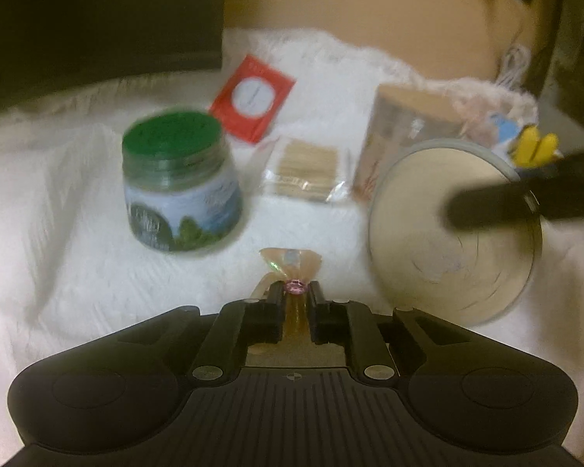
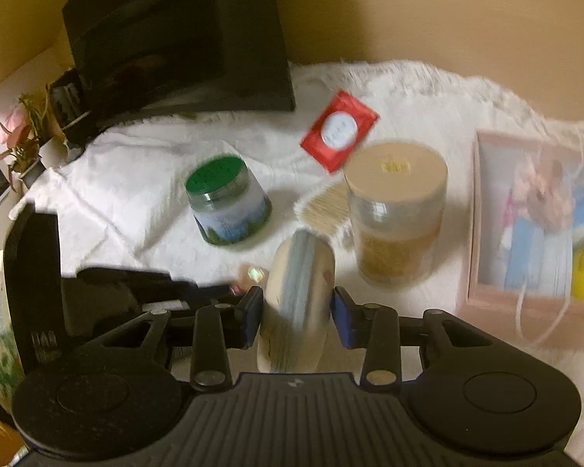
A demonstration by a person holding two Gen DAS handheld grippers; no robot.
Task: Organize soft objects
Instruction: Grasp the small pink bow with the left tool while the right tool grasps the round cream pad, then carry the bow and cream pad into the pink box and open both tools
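Note:
My left gripper is shut on a small amber hair clip with a pink gem, held low over the white fluffy cloth. My right gripper is shut on a round flat tin, held on edge; the tin also shows in the left wrist view with a right finger across it. The clip's tip and the left gripper show at the left of the right wrist view.
On the cloth stand a green-lidded jar, a red packet, a bag of toothpicks and a tan-lidded jar. A pink gift bag with a yellow item lies at right. A black box stands behind.

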